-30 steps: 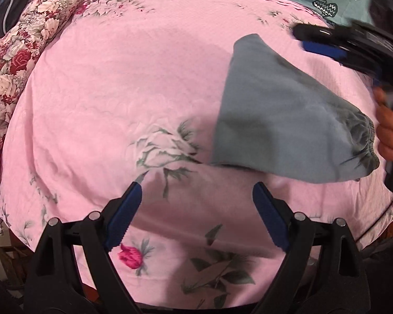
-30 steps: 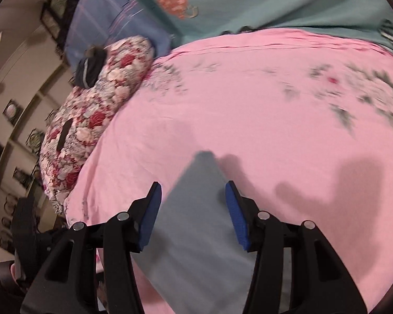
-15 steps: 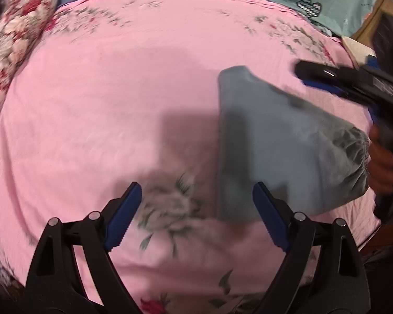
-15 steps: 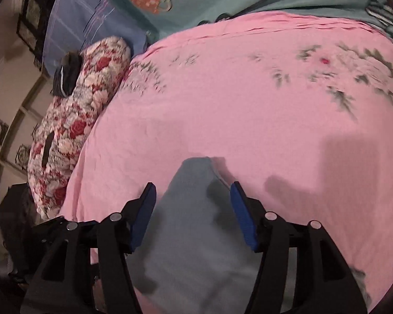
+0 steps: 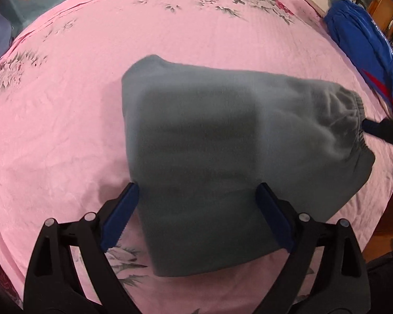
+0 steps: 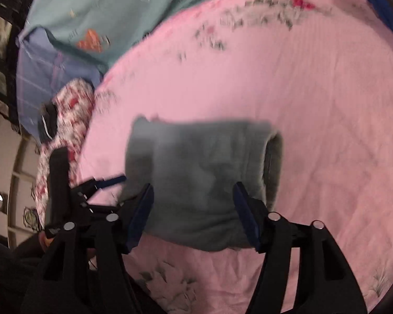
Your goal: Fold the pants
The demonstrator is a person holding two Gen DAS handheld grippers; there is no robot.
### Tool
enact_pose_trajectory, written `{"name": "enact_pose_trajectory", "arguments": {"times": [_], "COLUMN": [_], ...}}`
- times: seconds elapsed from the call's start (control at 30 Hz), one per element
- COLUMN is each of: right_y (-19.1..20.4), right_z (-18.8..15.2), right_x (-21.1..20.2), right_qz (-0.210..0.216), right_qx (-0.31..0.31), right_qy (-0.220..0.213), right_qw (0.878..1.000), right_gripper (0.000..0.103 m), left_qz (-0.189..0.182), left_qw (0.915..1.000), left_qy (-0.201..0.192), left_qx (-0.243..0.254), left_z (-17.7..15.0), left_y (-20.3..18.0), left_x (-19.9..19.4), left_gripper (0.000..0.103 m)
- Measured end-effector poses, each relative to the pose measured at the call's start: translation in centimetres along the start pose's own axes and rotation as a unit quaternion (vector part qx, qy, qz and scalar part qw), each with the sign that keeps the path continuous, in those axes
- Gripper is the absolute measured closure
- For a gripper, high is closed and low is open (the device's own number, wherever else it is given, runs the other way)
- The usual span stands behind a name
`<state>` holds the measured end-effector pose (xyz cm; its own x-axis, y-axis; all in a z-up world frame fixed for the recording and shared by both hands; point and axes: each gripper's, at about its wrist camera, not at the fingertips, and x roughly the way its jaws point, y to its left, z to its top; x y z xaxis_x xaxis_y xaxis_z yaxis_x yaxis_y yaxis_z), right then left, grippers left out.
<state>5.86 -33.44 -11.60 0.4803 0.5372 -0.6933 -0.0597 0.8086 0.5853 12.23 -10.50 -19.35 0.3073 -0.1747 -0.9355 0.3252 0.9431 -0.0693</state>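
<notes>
Left gripper [image 5: 196, 214]: jaws spread wide, blue pads either side of the near edge of the folded grey pants [image 5: 222, 144], nothing pinched, cloth lying flat beneath and between them. Pants resting folded in the middle of the pink floral bedspread [image 5: 65, 104], elastic waistband gathered at the right end. Far right in the left wrist view: blue-and-red garment [image 5: 366, 52] draped at the bed's edge, well apart from the pants.

Right gripper [image 6: 194, 209]: jaws opening, wide apart, pads poised over the near edge of the pants [image 6: 196, 170] without pressing on it; cloth visible between them, picture blurred. Leftmost in the right wrist view: floral pillow [image 6: 73, 110] beside the bedspread [image 6: 301, 91], with a teal sheet [image 6: 104, 7] beyond the far edge.
</notes>
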Motion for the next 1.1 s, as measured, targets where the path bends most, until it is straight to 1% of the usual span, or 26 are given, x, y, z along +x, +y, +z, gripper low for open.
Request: {"name": "enact_pose_trajectory", "arguments": {"times": [0.07,0.13,0.2,0.27,0.33,0.4,0.47,0.5,0.53,0.57,0.67,0.7,0.73,0.83,0.9,0.97,1.1], "right_y": [-0.6,-1.6,-2.6,-3.2,-3.7,-4.2,-5.0,-5.4,-5.8,-6.1,-6.7,-6.8,-6.8,-6.8,-6.9,-6.8,-6.5], "right_z": [0.6,0.8,1.3,1.7,2.1,2.6,3.0,3.4,3.8,4.1,5.0,5.3,5.4,5.5,5.4,5.2,5.0], "right_x": [-0.6,-0.8,-0.6,-0.5,-0.7,-0.5,-0.4,0.0,0.3,0.6,2.4,3.2,3.6,5.0,5.9,6.5,6.8], "right_qz": [-0.029,-0.039,-0.033,-0.03,-0.028,-0.029,-0.029,-0.022,-0.016,-0.011,0.018,0.025,0.031,0.051,0.073,0.084,0.101], "right_qx": [0.0,0.011,0.025,0.028,0.019,0.004,-0.006,-0.011,-0.018,-0.023,-0.044,-0.053,-0.06,-0.074,-0.074,-0.077,-0.086], "right_qy": [-0.019,-0.025,-0.028,-0.028,-0.027,-0.02,-0.009,0.0,0.007,0.012,0.051,0.069,0.077,0.097,0.12,0.134,0.134], "right_qw": [0.999,0.999,0.999,0.999,0.999,0.999,1.0,1.0,1.0,1.0,0.998,0.996,0.995,0.991,0.987,0.984,0.982], "right_gripper": [0.028,0.028,0.028,0.028,0.028,0.028,0.028,0.028,0.028,0.028,0.028,0.028,0.028,0.028,0.028,0.028,0.028], "left_qz": [0.015,0.016,0.003,-0.021,-0.04,-0.051,-0.046,-0.027,-0.019,-0.02,-0.035,-0.037,-0.036,-0.025,-0.019,-0.015,-0.007], "left_qw": [0.9997,0.9988,0.9973,0.9946,0.991,0.9876,0.9836,0.9827,0.983,0.9849,0.9904,0.9917,0.9925,0.9941,0.9955,0.9963,0.9975], "left_qy": [-0.018,-0.041,-0.06,-0.069,-0.065,-0.045,-0.022,-0.021,-0.025,-0.025,-0.011,-0.008,-0.007,-0.007,-0.004,-0.002,0.001], "left_qx": [0.004,0.022,0.043,0.074,0.11,0.141,0.173,0.182,0.181,0.17,0.133,0.123,0.116,0.106,0.093,0.085,0.071], "left_z": [0.6,1.6,2.4,3.1,3.1,2.4,1.4,0.8,0.6,0.6,0.4,0.5,0.4,0.2,0.2,0.6,0.6], "left_y": [-0.1,-1.1,-2.9,-5.7,-8.6,-11.4,-14.0,-14.9,-15.2,-15.2,-14.2,-14.0,-14.0,-14.3,-14.3,-14.2,-14.2], "left_x": [-1.0,-2.4,-3.2,-3.3,-2.6,-1.3,0.3,0.9,1.2,1.2,1.3,1.5,1.5,1.4,1.5,1.7,1.7], "left_gripper": [0.011,0.011,0.011,0.011,0.011,0.011,0.011,0.011,0.011,0.011,0.01,0.01,0.01,0.008,0.007,0.006,0.006]}}
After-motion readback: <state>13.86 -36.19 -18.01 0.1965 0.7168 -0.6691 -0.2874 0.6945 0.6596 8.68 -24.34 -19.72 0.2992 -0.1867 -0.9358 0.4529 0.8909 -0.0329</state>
